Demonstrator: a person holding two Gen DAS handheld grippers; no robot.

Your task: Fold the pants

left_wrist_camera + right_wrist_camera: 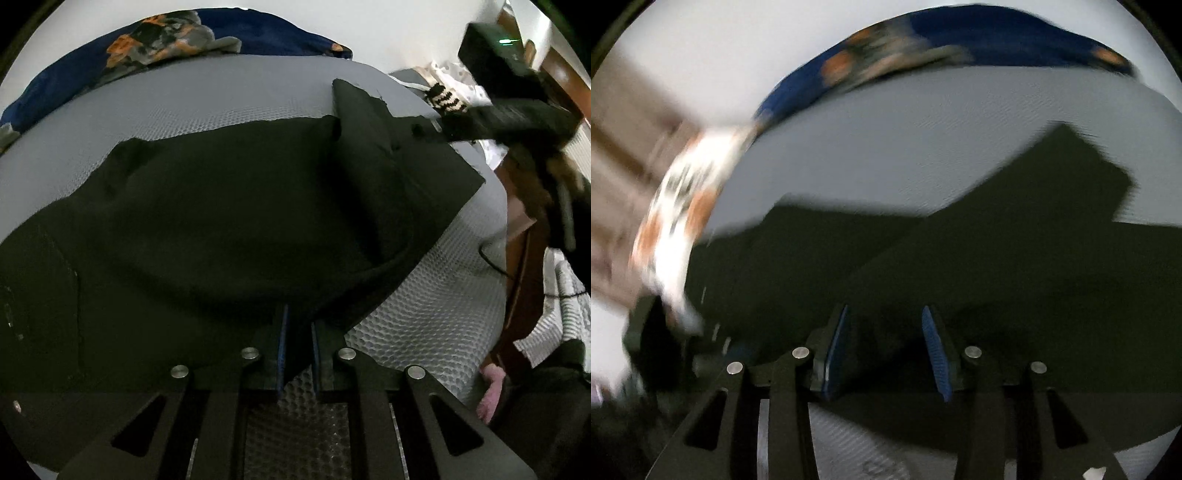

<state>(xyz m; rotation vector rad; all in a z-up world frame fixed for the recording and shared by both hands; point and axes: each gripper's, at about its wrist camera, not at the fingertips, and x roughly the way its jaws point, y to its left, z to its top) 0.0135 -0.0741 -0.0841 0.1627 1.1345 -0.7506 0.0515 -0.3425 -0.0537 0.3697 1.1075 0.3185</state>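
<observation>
Bed (229, 99), grey honeycomb-textured cover, filled most of both views; it served as the flat work surface for the fold. A blue patterned pillow (192, 37) lay along the far edge at the top of the frame, well apart from the work.

Black pants (207, 221) lay spread across the centre and lower left of the left wrist view. Long axis appeared to run left to right across the frame. One squared end (406, 155) sat upper right, partly doubled over the main body, so the fold was judged under way, not finished.

Left gripper (297, 332), bottom centre of its view: fingers nearly together, clamped on a raised ridge of the pants' near edge. Judged purpose: lifting that edge to carry it over.

Right gripper (886, 347), bottom centre of its own view: blue pads apart, nothing between them, dark cloth beneath. This view was motion-blurred; contact with the pants (960, 266) could not be determined.
</observation>
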